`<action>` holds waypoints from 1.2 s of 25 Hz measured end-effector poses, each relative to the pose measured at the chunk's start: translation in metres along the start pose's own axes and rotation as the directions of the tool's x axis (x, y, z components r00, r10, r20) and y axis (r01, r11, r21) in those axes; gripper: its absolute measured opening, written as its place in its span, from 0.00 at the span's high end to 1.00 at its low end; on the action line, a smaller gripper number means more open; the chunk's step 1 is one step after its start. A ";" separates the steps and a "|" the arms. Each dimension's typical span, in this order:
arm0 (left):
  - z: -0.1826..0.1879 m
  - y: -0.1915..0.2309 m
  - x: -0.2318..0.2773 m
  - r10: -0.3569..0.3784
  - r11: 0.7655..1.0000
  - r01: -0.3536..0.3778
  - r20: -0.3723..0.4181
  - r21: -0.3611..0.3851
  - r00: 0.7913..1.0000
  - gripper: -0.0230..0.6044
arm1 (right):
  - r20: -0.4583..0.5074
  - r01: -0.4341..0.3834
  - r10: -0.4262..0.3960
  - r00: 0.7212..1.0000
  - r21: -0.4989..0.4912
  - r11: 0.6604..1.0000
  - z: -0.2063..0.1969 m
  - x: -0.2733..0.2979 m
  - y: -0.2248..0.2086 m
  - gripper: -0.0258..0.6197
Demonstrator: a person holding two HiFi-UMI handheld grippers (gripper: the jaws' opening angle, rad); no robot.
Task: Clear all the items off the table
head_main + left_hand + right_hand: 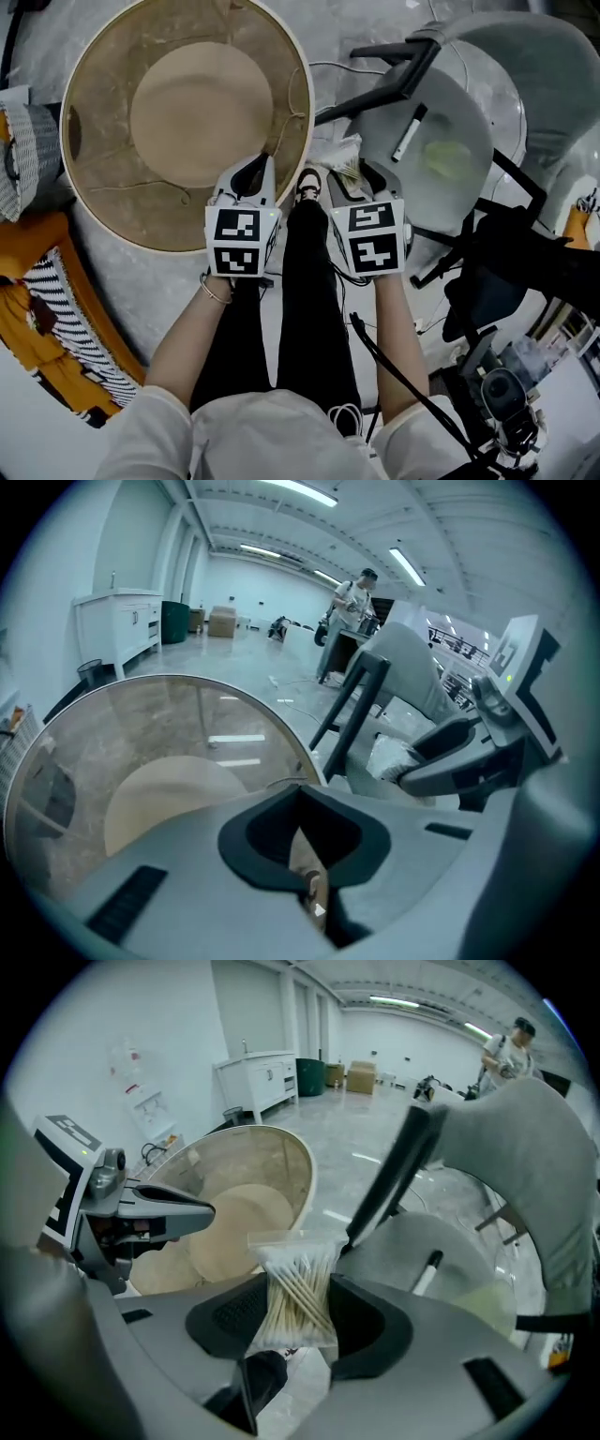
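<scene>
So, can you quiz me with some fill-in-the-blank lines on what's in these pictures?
1. The clear bag pinched by the right gripper holds cotton ____.
2. The black-and-white marker lies on the seat of a grey ____.
3. Seen from above, the top of the table is ____ in shape.
Missing words: swabs; chair; round.

Grey office chair (450, 103) at two o'clock, black marker (409, 133) lying on its seat, orange striped cloth (66, 309) at eight o'clock, camera gear (503, 389) at four o'clock, white cabinet (117, 622) and standing person (354, 597) far off
</scene>
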State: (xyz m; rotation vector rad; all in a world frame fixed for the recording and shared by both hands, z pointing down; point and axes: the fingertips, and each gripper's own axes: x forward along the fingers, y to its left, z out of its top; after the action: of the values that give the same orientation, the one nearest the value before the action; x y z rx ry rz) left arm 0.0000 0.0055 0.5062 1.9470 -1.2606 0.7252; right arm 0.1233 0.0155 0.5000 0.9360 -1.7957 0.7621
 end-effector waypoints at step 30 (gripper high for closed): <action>-0.003 -0.158 0.093 -0.074 0.983 0.093 -0.119 0.161 0.990 0.95 | -0.015 0.063 -0.061 0.998 0.230 0.971 -0.131 -0.014 -0.151 0.53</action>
State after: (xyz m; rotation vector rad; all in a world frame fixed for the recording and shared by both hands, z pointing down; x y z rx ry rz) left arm 0.1800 0.0032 0.5386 2.0478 -1.0737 0.9090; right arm 0.3146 0.0480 0.5497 1.1339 -1.6873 0.9467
